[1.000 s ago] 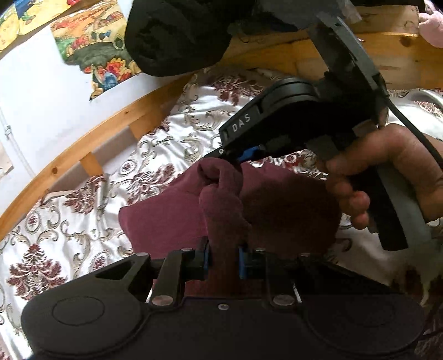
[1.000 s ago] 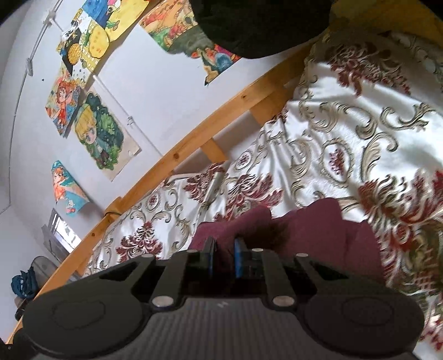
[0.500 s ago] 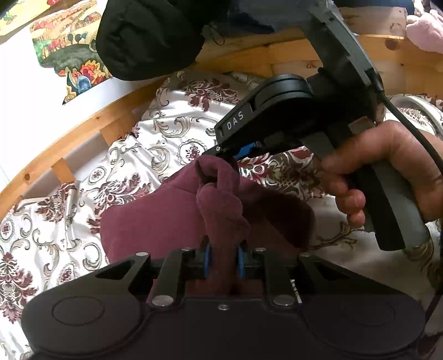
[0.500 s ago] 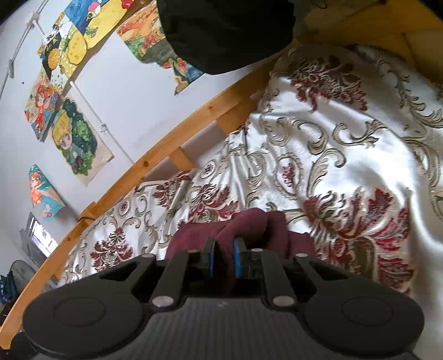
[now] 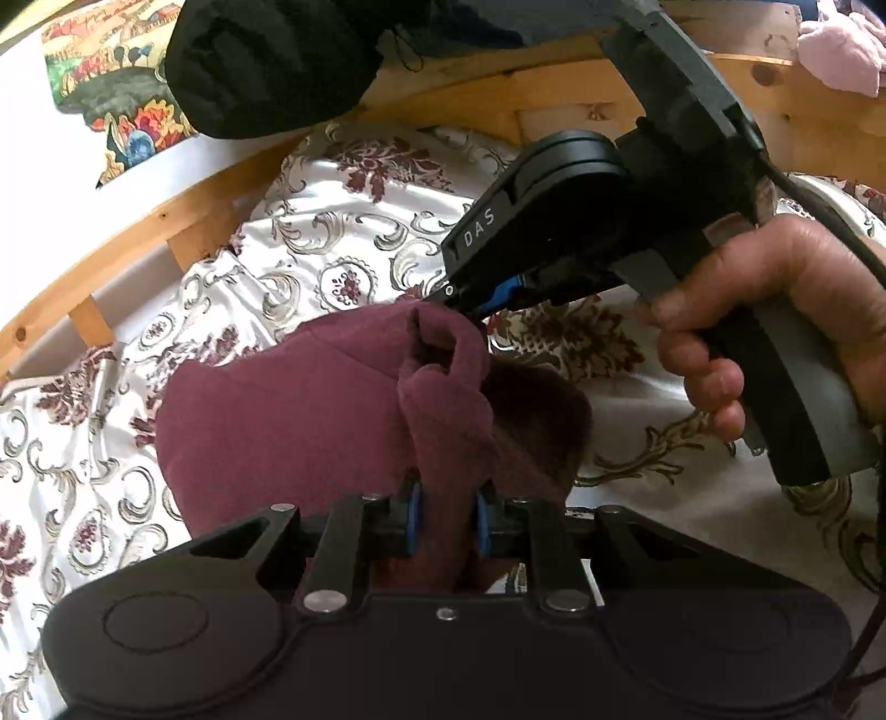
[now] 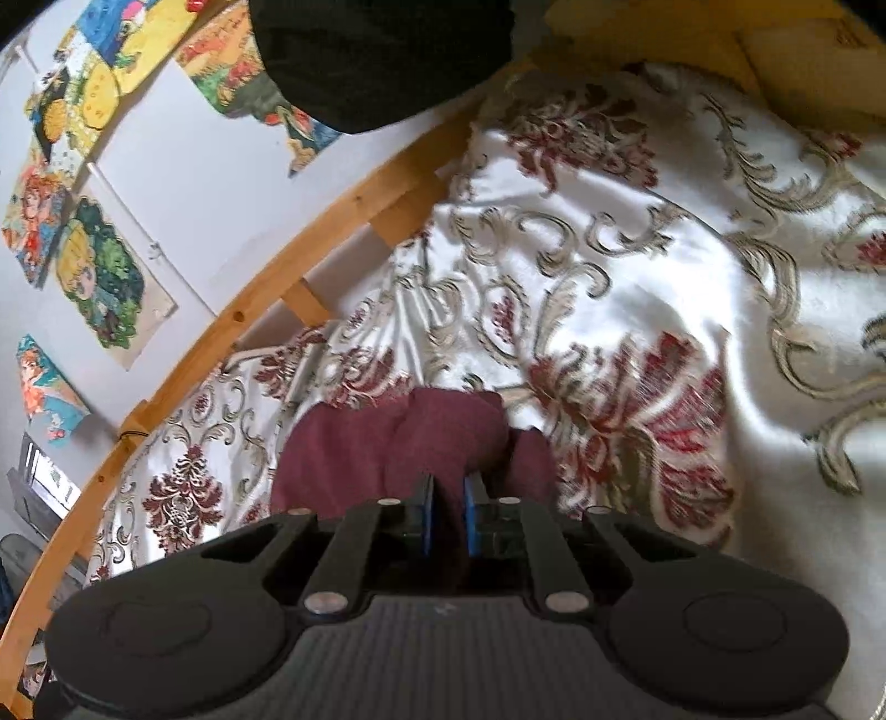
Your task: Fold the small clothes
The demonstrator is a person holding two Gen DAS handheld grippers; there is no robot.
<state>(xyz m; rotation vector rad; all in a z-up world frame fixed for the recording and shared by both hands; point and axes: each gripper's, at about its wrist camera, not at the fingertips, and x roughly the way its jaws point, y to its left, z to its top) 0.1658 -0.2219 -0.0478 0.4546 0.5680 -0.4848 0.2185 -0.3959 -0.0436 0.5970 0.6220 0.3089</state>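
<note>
A small maroon garment (image 5: 288, 410) hangs over the patterned bedspread (image 5: 343, 243). My left gripper (image 5: 446, 518) is shut on a bunched edge of it. My right gripper (image 5: 470, 304) is shut on another edge a little farther off, with a fold of cloth arching between the two. In the right wrist view the right gripper (image 6: 446, 518) pinches the maroon garment (image 6: 387, 443) between its blue pads, the rest drooping toward the bedspread (image 6: 637, 266).
A wooden bed rail (image 5: 138, 243) runs along the far side, with a white wall and colourful posters (image 6: 99, 277) behind. A black cloth bundle (image 5: 271, 61) hangs above. A pink cloth (image 5: 841, 50) lies at the top right.
Both grippers have carried the maroon garment along the bed toward the headboard end. The grips are unchanged and the cloth hangs a little lower.
</note>
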